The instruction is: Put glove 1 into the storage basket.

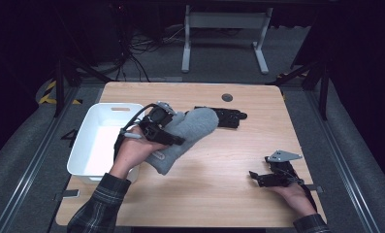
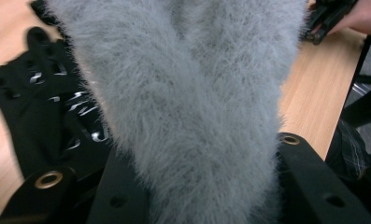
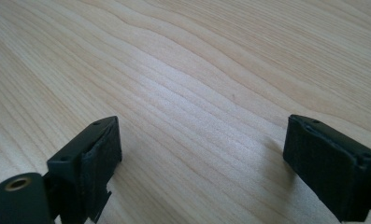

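Note:
A fuzzy grey mitten (image 1: pixel 187 133) hangs lifted off the wooden table (image 1: pixel 219 194), with my left gripper (image 1: pixel 173 140) shut on its lower end. Up close in the left gripper view the grey mitten (image 2: pixel 192 112) fills the space between the black jaws. A black glove (image 1: pixel 226 116) lies flat on the table just behind it, and the same black glove (image 2: pixel 43 121) lies at the left under the mitten. My right gripper (image 1: pixel 256 177) rests open near the table's front right; in its own view the right gripper (image 3: pixel 202 149) has nothing between its jaws, just bare wood.
A white plastic bin (image 1: pixel 95 141) stands at the table's left edge beside my left hand. A small round grommet (image 1: pixel 227 97) sits near the far edge. Beyond the table are a desk frame (image 1: pixel 224 36) and cables on the floor.

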Demonstrator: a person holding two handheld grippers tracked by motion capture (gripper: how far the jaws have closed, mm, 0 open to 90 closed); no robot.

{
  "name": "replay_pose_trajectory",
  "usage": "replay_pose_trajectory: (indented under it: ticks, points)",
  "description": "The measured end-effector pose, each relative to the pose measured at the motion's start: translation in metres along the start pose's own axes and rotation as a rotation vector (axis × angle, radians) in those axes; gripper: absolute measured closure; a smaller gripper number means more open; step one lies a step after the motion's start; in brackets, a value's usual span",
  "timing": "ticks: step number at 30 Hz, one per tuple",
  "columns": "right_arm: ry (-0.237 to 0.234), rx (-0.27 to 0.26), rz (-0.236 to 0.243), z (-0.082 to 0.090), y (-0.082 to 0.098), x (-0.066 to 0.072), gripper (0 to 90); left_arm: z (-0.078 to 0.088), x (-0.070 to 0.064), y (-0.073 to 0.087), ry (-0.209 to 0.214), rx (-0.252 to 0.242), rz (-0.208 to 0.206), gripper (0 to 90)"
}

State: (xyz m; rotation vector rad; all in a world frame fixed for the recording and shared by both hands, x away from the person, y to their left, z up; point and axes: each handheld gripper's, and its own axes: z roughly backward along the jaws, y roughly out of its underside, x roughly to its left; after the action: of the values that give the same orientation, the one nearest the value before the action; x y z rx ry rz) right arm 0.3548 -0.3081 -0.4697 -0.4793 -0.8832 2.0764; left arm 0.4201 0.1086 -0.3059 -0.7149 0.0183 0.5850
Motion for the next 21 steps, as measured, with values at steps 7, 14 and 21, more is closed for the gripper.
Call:
replay_pose_trajectory:
  ticks: [7,14,21]
  points:
    - [0.001,0.000,-0.001,0.000,0.000,0.000,11.9,0.024,0.010,0.011,-0.032,-0.016,0.022,64.4]
    - [-0.001,0.000,-0.001,0.000,0.000,0.000,11.9,0.044,0.020,0.024,-0.066,-0.044,0.053,64.4]
    - [-0.002,-0.001,-0.002,0.000,0.000,0.000,11.9,0.061,0.027,0.037,-0.093,-0.055,0.080,64.4]
